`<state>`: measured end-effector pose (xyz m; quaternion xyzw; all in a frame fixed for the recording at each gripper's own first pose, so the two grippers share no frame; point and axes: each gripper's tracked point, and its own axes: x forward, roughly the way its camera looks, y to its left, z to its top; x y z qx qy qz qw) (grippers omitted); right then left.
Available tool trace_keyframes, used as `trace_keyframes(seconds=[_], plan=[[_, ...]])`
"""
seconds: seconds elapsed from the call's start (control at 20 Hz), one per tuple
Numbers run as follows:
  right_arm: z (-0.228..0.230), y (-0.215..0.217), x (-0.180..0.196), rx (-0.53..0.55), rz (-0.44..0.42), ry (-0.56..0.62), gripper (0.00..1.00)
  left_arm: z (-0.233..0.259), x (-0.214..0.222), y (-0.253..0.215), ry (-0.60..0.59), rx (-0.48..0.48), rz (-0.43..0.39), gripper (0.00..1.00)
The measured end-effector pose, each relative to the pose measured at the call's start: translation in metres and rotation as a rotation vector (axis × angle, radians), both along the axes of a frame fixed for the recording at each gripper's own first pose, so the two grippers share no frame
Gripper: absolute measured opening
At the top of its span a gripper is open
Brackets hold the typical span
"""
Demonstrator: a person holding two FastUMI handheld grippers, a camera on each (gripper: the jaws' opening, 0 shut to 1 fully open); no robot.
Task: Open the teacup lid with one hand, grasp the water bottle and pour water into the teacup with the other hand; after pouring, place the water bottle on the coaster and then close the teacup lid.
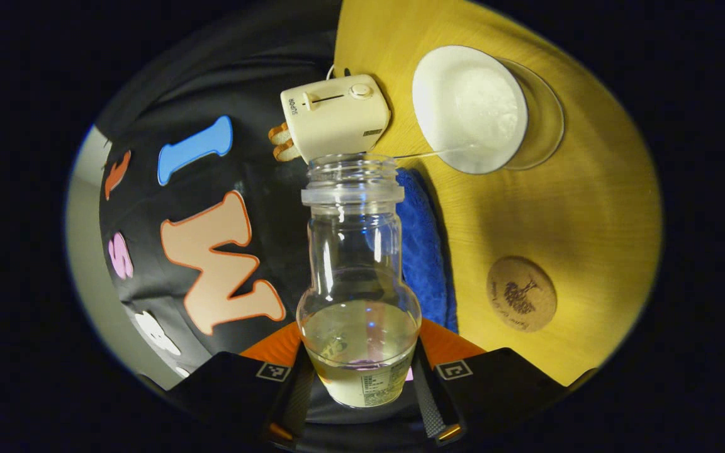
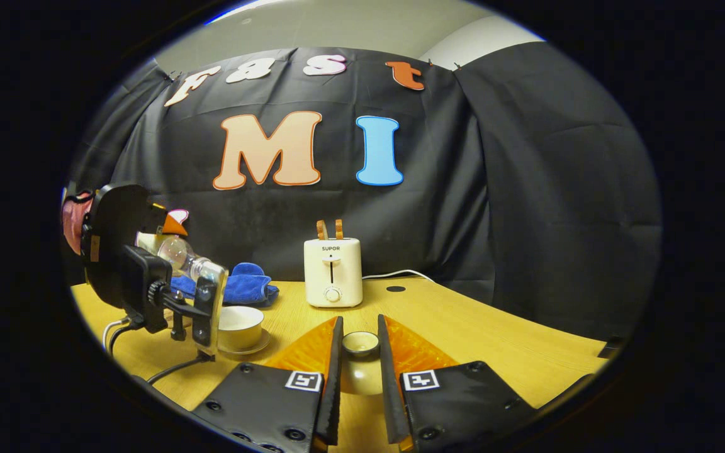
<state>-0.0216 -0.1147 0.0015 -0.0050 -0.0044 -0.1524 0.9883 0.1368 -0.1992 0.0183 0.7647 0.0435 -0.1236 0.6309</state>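
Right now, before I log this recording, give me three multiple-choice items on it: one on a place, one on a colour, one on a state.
1. The teacup has its lid where?
A. on it
B. in the right gripper jaws
C. on the table

2. What colour is the cloth?
A. blue
B. red
C. white

3. The water bottle is:
A. capped and upright
B. uncapped, held by the left gripper
C. lying on the table

Key:
1. B, the jaws flank the lid and the cup stands open.
2. A, it shows blue in both views.
3. B, its mouth is bare and the jaws press its sides.
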Motion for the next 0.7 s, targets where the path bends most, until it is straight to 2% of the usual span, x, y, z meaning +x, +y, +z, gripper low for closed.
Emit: trace_keyframes(seconds=[0.1, 0.35, 0.5, 0.7], plan=[[0.0, 0.0, 0.0, 0.001, 0.0, 0.0, 0.32, -0.017, -0.005, -0.001, 0.074, -0.171, 0.026, 0.67], [0.0, 0.0, 0.0, 0.001, 0.0, 0.0, 0.32, -0.043, -0.011, 0.0, 0.25, -0.682, 0.123, 0.68], [0.0, 0.0, 0.0, 0.0, -0.001, 0.0, 0.32, -0.035, -0.009, 0.0, 0.305, -0.972, 0.169, 0.68], [0.001, -0.003, -0.003, 0.0, -0.011, 0.001, 0.33, -0.015, -0.008, 0.018, 0.339, -1.304, 0.21, 0.67]])
